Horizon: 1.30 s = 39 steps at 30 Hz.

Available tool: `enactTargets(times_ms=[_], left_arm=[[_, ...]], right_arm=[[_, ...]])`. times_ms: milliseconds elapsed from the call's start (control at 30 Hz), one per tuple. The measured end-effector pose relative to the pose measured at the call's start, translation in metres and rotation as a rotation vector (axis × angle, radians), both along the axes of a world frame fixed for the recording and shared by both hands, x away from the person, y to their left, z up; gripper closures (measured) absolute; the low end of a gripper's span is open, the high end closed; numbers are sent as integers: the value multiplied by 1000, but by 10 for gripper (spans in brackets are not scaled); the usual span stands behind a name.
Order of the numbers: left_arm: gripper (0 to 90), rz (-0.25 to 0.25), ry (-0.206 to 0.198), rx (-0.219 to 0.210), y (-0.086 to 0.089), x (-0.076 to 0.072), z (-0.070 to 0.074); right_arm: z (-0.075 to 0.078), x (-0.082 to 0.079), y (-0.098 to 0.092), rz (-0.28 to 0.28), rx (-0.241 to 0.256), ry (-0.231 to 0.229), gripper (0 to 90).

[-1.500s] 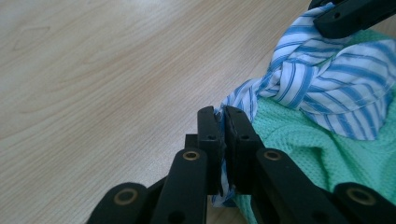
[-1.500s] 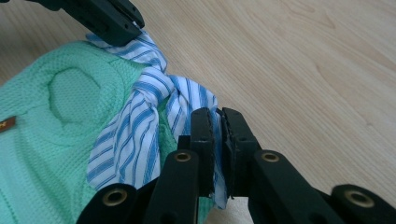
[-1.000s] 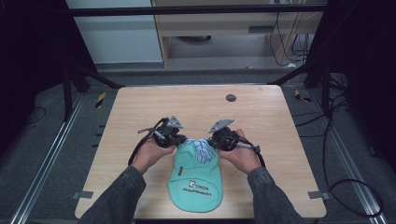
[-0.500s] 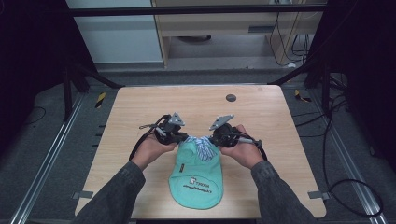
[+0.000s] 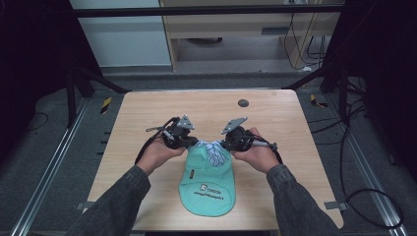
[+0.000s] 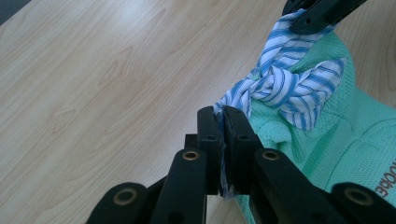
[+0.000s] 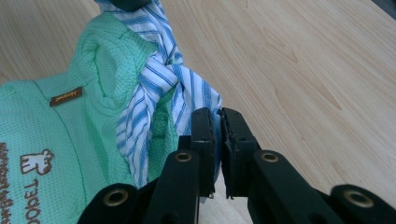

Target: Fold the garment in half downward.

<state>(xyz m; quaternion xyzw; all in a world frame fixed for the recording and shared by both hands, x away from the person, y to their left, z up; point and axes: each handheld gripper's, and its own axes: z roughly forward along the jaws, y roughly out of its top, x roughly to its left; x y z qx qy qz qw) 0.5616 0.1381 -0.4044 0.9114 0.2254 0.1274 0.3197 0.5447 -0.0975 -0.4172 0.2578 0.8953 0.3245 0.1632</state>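
A mint-green cap (image 5: 208,189) lies on the wooden table (image 5: 147,113) with its brim toward the person. Its blue-and-white striped strap (image 5: 214,153) is tied in a knot at the cap's back. My left gripper (image 5: 194,143) is shut on one strap end (image 6: 233,95). The knot (image 6: 280,86) sits just beyond it over the green mesh (image 6: 336,135). My right gripper (image 5: 224,144) is shut on the other strap end (image 7: 205,100), beside the twisted strap (image 7: 156,79) and the cap (image 7: 56,140). The two grippers face each other across the knot, close together.
A small dark round disc (image 5: 242,103) lies near the table's far edge. Bare wood (image 6: 93,79) stretches beyond the cap. Black frame bars and cables surround the table, and a shelf unit (image 5: 236,29) stands behind it.
Both hands and grippers have shifted a little away from the person, and the cap has slid slightly with them. Both grippers stay shut on the strap ends.
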Motion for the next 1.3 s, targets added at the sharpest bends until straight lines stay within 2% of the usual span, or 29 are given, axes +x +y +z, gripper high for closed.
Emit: enactTargets(times_ms=[433, 967, 1300], left_arm=[[862, 10, -15, -5, 4, 7, 10], [861, 23, -52, -9, 2, 3, 20], [861, 19, -58, -3, 0, 4, 24]], right_arm=[[15, 7, 2, 18, -1, -31, 843], [28, 2, 3, 25, -13, -70, 842], [32, 5, 1, 20, -12, -79, 841]])
